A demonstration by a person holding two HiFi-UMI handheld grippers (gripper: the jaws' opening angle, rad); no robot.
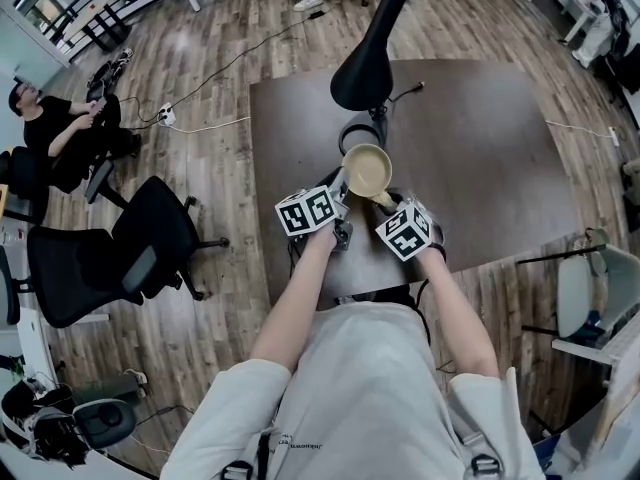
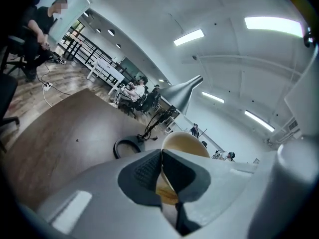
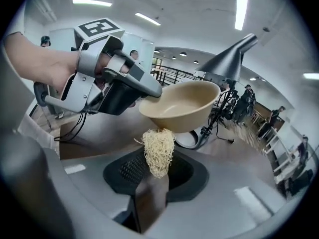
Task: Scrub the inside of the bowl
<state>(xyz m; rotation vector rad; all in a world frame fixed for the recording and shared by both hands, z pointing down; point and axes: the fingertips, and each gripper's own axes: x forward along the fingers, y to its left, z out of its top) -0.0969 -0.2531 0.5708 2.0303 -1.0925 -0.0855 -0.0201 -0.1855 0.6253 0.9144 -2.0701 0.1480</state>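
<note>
If the rim pinch slips: scrubbing pressure could lever the round tan plastic-looking bowl (image 3: 182, 106) out of the left gripper (image 2: 160, 171) onto the brown table (image 1: 480, 158).
Bowl: aloft above the table, tilted, inside smooth and bare.
Left jaws: clamped on its rim.
Right gripper (image 3: 157, 171): nipping a pale fibrous scrubbing wad (image 3: 158, 151), just below the bowl.

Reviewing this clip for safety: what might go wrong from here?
The left gripper pinches the bowl only by its rim, in mid-air, so scrubbing pressure may twist it loose. The right gripper holds the fibrous scrubber by one end; it may bend or slip out. The lamp stands close behind the bowl and could be knocked.
</note>
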